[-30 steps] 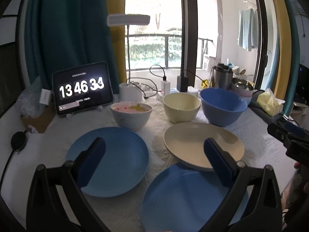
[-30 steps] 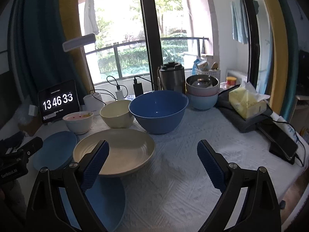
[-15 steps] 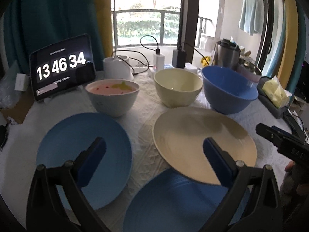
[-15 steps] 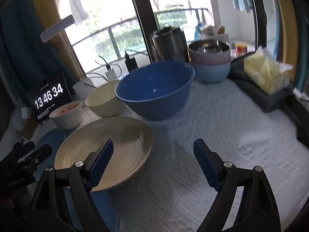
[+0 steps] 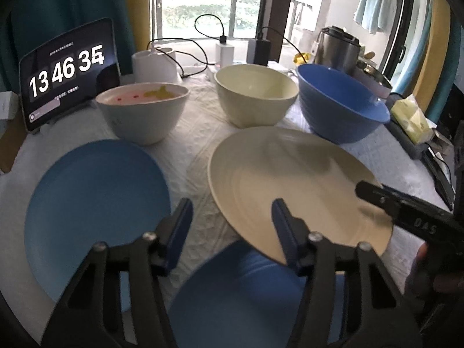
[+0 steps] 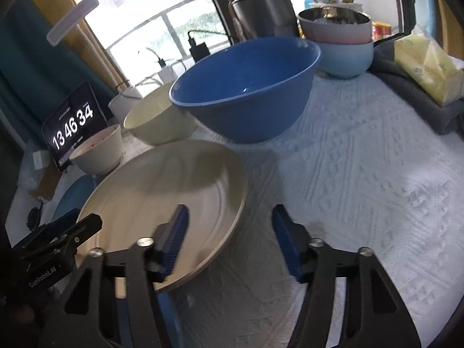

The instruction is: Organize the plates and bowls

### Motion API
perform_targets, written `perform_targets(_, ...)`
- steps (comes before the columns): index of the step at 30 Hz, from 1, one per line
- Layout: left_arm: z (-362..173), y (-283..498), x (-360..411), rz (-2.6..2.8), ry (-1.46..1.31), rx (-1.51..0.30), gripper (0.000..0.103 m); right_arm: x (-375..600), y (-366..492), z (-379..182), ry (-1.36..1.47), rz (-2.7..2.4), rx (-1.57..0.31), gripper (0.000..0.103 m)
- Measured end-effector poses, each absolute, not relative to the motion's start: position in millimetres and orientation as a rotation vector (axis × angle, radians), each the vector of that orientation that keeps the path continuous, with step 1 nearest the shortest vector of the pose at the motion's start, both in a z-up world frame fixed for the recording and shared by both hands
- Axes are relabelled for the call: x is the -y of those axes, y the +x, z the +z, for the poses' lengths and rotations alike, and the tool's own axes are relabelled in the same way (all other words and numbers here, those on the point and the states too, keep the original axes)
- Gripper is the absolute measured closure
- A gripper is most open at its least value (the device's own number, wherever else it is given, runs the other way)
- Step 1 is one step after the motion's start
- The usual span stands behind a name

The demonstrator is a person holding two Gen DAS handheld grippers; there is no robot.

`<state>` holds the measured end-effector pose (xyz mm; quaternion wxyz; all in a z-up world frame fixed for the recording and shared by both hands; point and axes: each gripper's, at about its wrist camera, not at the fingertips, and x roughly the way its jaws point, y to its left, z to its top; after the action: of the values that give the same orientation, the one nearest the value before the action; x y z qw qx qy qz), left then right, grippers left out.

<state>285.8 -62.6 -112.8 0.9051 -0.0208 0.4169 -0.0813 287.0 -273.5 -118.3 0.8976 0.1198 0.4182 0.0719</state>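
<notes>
With the cream plate (image 5: 293,185) resting partly on a blue plate (image 5: 255,295) on the tabletop (image 6: 362,179), both tongs, left (image 5: 230,232) and right (image 6: 229,240), are closing yet clamp nothing; each should straddle its rim before squeezing.

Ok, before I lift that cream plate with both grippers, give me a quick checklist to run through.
1. Cream plate rim between left gripper jaws: ok; jaws closing, pads not pressing yet.
2. Rim between right gripper jaws: ok; closing too, not pressing.
3. Plate empty: ok.
4. Plate lying flat: not ok; its near edge rests on the dark blue plate.
5. Plate clear of the blue bowl: cannot tell.
</notes>
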Motion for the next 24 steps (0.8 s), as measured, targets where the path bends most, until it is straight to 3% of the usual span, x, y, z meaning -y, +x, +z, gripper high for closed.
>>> perform_targets(5, -110.1, 281.0, 72.2, -0.214, -0.008, -0.856, 0.051, 264.0, 287.6, -121.3, 0.247, 0.182, -0.896, 0.063)
perform_targets(9, -109.5, 279.1, 71.0, -0.225, -0.018, -0.857, 0.051, 260.9, 282.6, -118.1, 0.214, 0.148, -0.89, 0.067)
perform_targets(24, -90.9, 244.6, 62.3, -0.232, -0.02, -0.792, 0.051, 251.6, 252.1, -96.1, 0.185, 0.125, -0.825, 0.068)
